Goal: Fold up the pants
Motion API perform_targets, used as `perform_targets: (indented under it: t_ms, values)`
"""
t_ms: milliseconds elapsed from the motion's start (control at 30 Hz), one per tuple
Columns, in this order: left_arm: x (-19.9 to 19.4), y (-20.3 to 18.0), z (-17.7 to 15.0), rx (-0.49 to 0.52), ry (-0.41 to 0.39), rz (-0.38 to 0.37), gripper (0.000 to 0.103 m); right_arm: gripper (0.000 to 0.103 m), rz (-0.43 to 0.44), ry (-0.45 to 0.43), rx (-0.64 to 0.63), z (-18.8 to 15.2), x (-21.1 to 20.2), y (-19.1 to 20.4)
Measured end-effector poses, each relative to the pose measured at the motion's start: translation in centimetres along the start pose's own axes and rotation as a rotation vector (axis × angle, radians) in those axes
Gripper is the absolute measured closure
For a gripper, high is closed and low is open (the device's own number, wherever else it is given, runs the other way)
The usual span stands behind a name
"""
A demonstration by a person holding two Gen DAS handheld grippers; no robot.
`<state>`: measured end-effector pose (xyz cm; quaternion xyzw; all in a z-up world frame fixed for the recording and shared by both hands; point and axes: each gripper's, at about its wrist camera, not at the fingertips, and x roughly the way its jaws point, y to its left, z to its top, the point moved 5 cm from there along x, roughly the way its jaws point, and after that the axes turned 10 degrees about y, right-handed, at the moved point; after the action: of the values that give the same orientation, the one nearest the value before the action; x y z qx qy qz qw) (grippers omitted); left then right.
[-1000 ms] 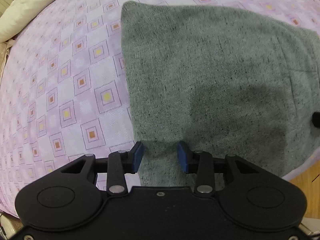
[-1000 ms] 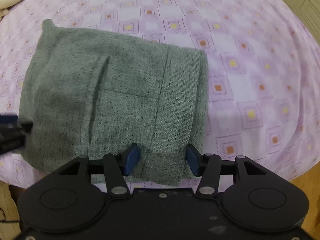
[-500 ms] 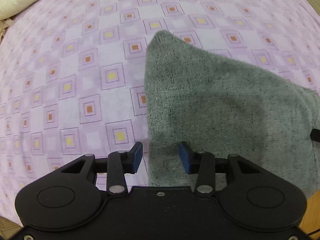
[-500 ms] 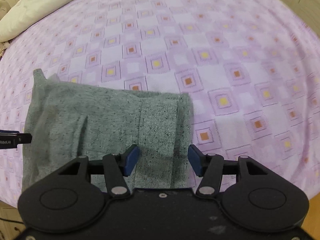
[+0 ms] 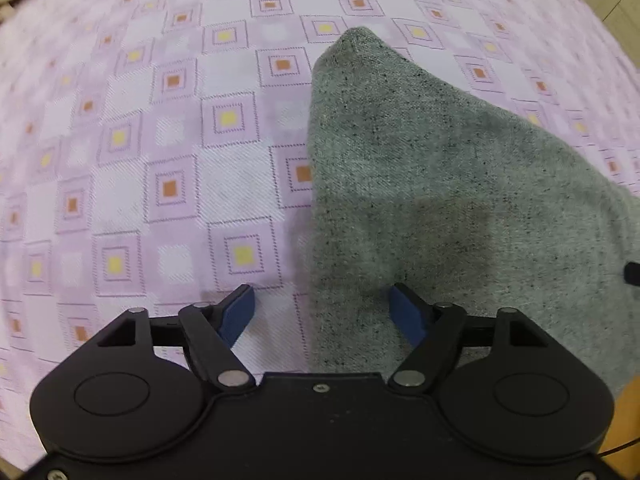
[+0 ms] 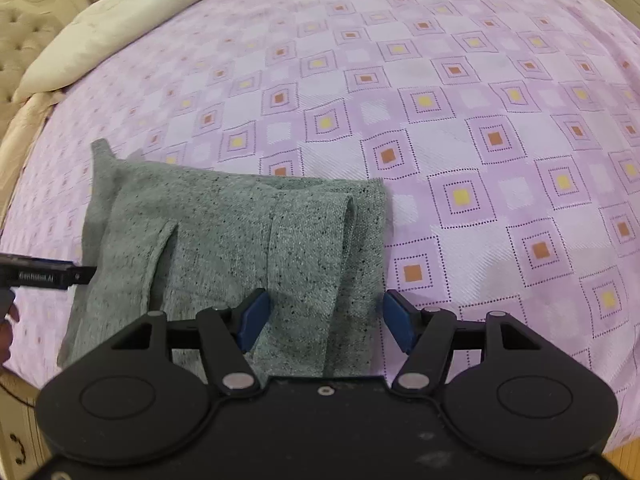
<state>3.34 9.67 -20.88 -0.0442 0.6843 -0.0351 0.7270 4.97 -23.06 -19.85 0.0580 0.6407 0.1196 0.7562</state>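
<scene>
The grey speckled pants (image 5: pixel 432 184) lie folded into a compact block on the purple patterned bed sheet (image 5: pixel 168 132), near the bed's front edge. In the left wrist view my left gripper (image 5: pixel 322 314) is open and empty, above the block's left edge. In the right wrist view the pants (image 6: pixel 224 236) show a pocket slit and a waistband fold. My right gripper (image 6: pixel 324 320) is open and empty, above the block's right end. The left gripper's tip (image 6: pixel 48 274) shows at the far left.
A cream pillow (image 6: pixel 132 24) and a tufted headboard (image 6: pixel 28 28) are at the back left. The bed sheet (image 6: pixel 480 120) stretches away to the right and behind. Wooden floor (image 5: pixel 628 412) shows past the bed's front edge.
Both grippers have pulled back and up from the folded pants, so the block looks smaller and more sheet shows. Both jaws have opened wider. The pants stay put.
</scene>
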Motion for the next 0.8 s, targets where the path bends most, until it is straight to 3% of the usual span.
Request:
perform_targets:
  t_ms: [267, 433, 500, 533, 567, 600, 633, 667, 800]
  values:
    - [0.2, -0.5, -0.1, 0.032, 0.005, -0.077, 0.025, 0.036, 0.102, 0.001, 0.037, -0.4, 0.4, -1.9]
    - [0.9, -0.7, 0.7, 0.017, -0.003, -0.111, 0.005, 0.029, 0.166, 0.007, 0.111, 0.1, 1.7, -2.1]
    - [0.9, -0.7, 0.9, -0.008, -0.011, -0.12, 0.003, 0.028, 0.167, 0.005, 0.097, 0.2, 1.7, -1.6]
    - [0.9, -0.7, 0.9, -0.018, -0.019, -0.122, 0.005, 0.033, 0.17, 0.005, 0.081, 0.2, 1.6, -1.2]
    - [0.7, -0.8, 0.8, -0.022, -0.023, -0.127, 0.008, 0.049, 0.188, 0.009, 0.064, 0.0, 1.6, -0.8]
    - [0.3, -0.7, 0.6, -0.011, -0.032, -0.143, 0.026, 0.06, 0.212, 0.017, 0.055, -0.1, 1.5, -0.3]
    - [-0.3, -0.9, 0.4, 0.01, -0.038, -0.202, 0.069, 0.067, 0.211, 0.019, 0.059, 0.0, 1.4, 0.0]
    - [-0.6, -1.1, 0.3, -0.005, -0.011, -0.273, 0.085, 0.072, 0.198, 0.017, 0.059, 0.0, 1.0, 0.1]
    - [-2.6, -1.8, -0.4, 0.011, -0.07, -0.213, 0.086, 0.076, 0.12, -0.011, -0.003, -0.1, -1.4, 2.0]
